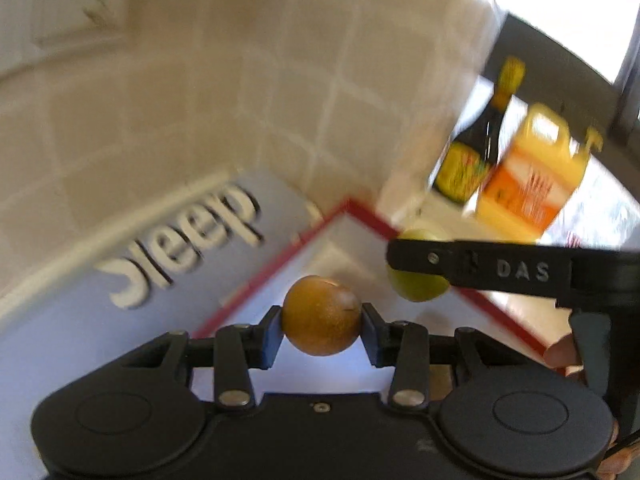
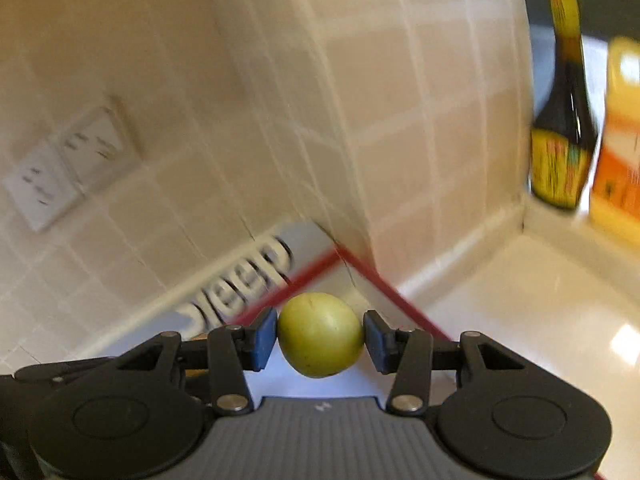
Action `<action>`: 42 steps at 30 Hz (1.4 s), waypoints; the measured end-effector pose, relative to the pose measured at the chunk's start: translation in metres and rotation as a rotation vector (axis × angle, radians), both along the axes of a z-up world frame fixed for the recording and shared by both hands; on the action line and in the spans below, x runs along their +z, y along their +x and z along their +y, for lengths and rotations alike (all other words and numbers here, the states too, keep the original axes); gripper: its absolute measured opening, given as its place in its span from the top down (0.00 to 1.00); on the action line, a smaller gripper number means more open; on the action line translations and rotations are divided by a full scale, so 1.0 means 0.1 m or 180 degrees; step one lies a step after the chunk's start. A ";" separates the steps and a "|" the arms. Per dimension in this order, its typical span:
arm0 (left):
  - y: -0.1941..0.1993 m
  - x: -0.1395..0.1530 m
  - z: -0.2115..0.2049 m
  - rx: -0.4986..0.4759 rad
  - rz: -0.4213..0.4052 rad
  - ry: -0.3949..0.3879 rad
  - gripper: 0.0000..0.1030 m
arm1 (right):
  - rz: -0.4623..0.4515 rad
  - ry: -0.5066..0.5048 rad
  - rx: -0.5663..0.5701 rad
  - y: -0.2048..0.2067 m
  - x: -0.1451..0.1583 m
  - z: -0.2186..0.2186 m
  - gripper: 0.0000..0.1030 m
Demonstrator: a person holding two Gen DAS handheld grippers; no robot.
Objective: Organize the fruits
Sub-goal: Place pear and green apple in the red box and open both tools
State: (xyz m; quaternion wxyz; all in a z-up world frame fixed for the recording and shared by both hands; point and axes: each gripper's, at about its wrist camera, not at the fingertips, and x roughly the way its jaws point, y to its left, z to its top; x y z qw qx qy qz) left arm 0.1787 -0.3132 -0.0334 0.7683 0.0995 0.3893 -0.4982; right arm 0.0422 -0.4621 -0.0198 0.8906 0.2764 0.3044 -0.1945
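Note:
My left gripper is shut on a round brown fruit and holds it above a white board with a red border. My right gripper is shut on a round green fruit over the same red-bordered board. In the left wrist view the green fruit shows to the right, partly hidden behind the right gripper's black finger. The two grippers are side by side and close together.
A grey mat reading "sleep" lies against the tiled wall. A dark sauce bottle and an orange jug stand on the counter at the right. A wall socket is at the left. White countertop extends right.

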 end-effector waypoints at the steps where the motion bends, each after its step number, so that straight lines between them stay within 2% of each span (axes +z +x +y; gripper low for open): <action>1: -0.02 -0.07 -0.06 -0.0032 -0.0012 0.0073 0.53 | 0.0066 0.0030 -0.0016 0.01 -0.09 0.01 0.52; 4: -0.04 -0.22 -0.17 -0.0122 -0.0028 0.0220 0.53 | 0.0204 0.0106 -0.0025 0.09 -0.31 -0.04 0.52; 9: -0.07 -0.32 -0.24 -0.0212 -0.0027 0.0285 0.53 | 0.0359 0.0170 -0.0049 0.20 -0.49 -0.09 0.52; 20: -0.13 -0.45 -0.30 -0.0287 -0.0021 0.0401 0.50 | 0.0428 0.0239 -0.0071 0.23 -0.55 -0.12 0.51; 21: -0.13 -0.45 -0.29 -0.0274 0.0005 0.0389 0.48 | 0.0417 0.0253 -0.0076 0.22 -0.55 -0.12 0.51; 22: -0.12 -0.45 -0.28 -0.0260 0.0028 0.0383 0.40 | 0.0401 0.0257 -0.0077 0.22 -0.53 -0.13 0.51; 23: -0.11 -0.44 -0.27 -0.0247 0.0050 0.0369 0.36 | 0.0388 0.0254 -0.0072 0.22 -0.51 -0.13 0.51; 26: -0.11 -0.36 -0.19 -0.0224 0.0042 0.0310 0.36 | 0.0341 0.0249 -0.0085 0.15 -0.44 -0.12 0.51; 30: -0.13 -0.01 0.12 -0.0207 -0.0103 0.0043 0.32 | 0.0235 0.0199 -0.0102 -0.02 -0.23 -0.07 0.51; 31: -0.14 0.10 0.23 -0.0165 -0.0166 -0.0022 0.29 | 0.0207 0.0177 -0.0108 -0.07 -0.17 -0.05 0.50; 33: -0.17 0.32 0.47 -0.0070 -0.0300 -0.0131 0.28 | 0.0129 0.0126 -0.0105 -0.19 -0.04 0.01 0.49; 38: -0.19 0.79 1.25 0.0328 -0.0468 -0.0372 0.28 | -0.0097 0.0056 -0.0058 -0.49 0.32 0.21 0.49; 42: -0.24 0.95 1.94 0.0722 -0.0530 -0.0402 0.26 | -0.0241 0.0007 0.0091 -0.70 0.53 0.47 0.47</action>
